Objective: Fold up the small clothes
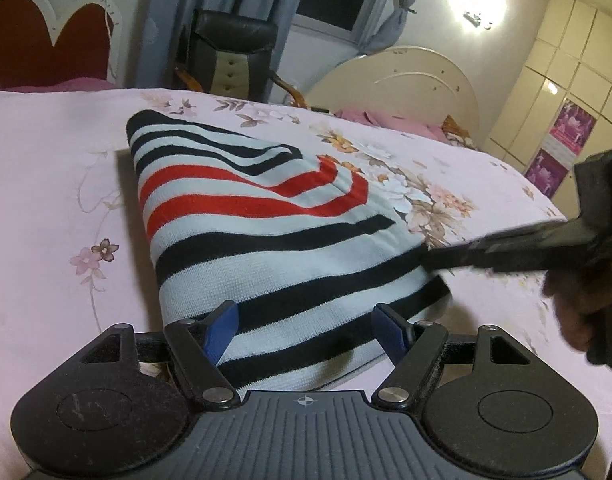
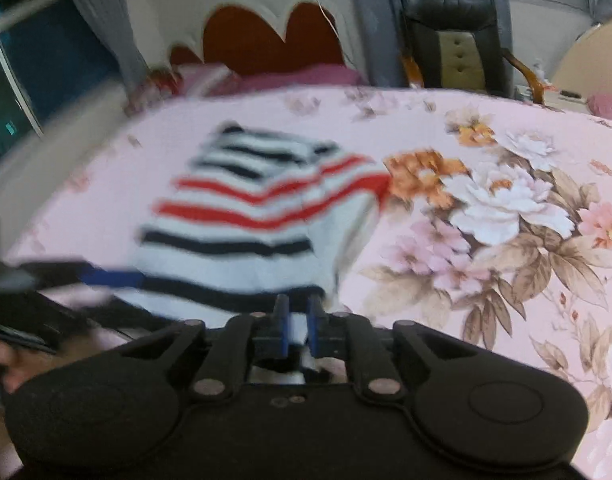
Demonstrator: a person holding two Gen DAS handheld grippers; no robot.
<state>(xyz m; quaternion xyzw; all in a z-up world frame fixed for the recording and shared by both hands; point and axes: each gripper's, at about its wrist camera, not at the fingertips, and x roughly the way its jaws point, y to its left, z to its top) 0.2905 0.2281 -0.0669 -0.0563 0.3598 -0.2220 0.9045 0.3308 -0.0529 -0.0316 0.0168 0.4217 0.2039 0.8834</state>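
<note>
On the flowered bedsheet (image 1: 46,200) lies the striped sweater (image 1: 266,240), partly folded. The right gripper (image 2: 297,322) pinches its near hem, likely to lift it over, while the left gripper (image 1: 306,320) hangs spread, empty.

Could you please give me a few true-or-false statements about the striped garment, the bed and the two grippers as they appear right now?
1. The striped garment lies on a floral bedsheet. True.
2. The garment has green stripes. False: its stripes are black and red on a pale ground.
3. The left gripper has its jaws apart, over the garment's near edge. True.
4. The right gripper has its jaws spread wide. False: they are nearly shut, with pale fabric between them.
5. A black chair stands beyond the bed. True.
</note>
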